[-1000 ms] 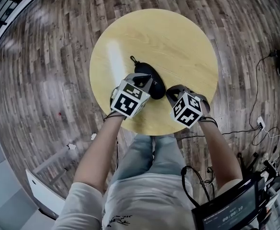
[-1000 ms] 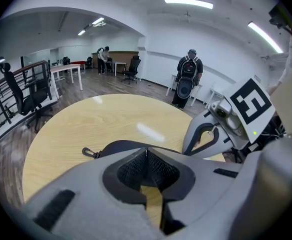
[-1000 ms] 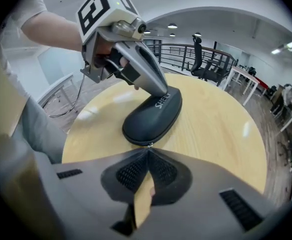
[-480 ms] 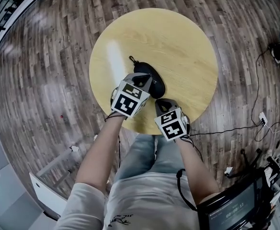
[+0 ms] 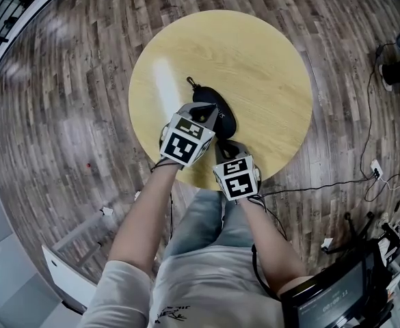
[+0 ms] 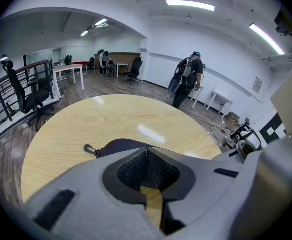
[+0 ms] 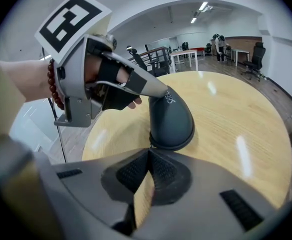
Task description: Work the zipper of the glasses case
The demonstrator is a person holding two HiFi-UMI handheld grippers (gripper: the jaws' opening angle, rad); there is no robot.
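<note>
A dark glasses case (image 5: 220, 109) lies on the round wooden table (image 5: 254, 53), its small clip (image 5: 189, 83) pointing away from me. My left gripper (image 5: 206, 116) is shut, and its tips rest on the top of the case (image 7: 173, 121) near the middle, as the right gripper view shows (image 7: 160, 91). In the left gripper view the case (image 6: 118, 145) and clip (image 6: 89, 149) show just beyond the shut left gripper (image 6: 146, 151). My right gripper (image 5: 228, 143) is shut too, its tips (image 7: 148, 153) right at the rim of the case's near end. No zipper pull is visible.
The table's near edge (image 5: 206, 183) lies under both grippers, with my legs below it. Cables (image 5: 364, 183) trail over the wooden floor at the right. Far off, a person (image 6: 188, 81) stands by desks and office chairs (image 6: 23, 96).
My right gripper has swung left from the table's right front edge to the near end of the case. The left gripper and the case have stayed put.
</note>
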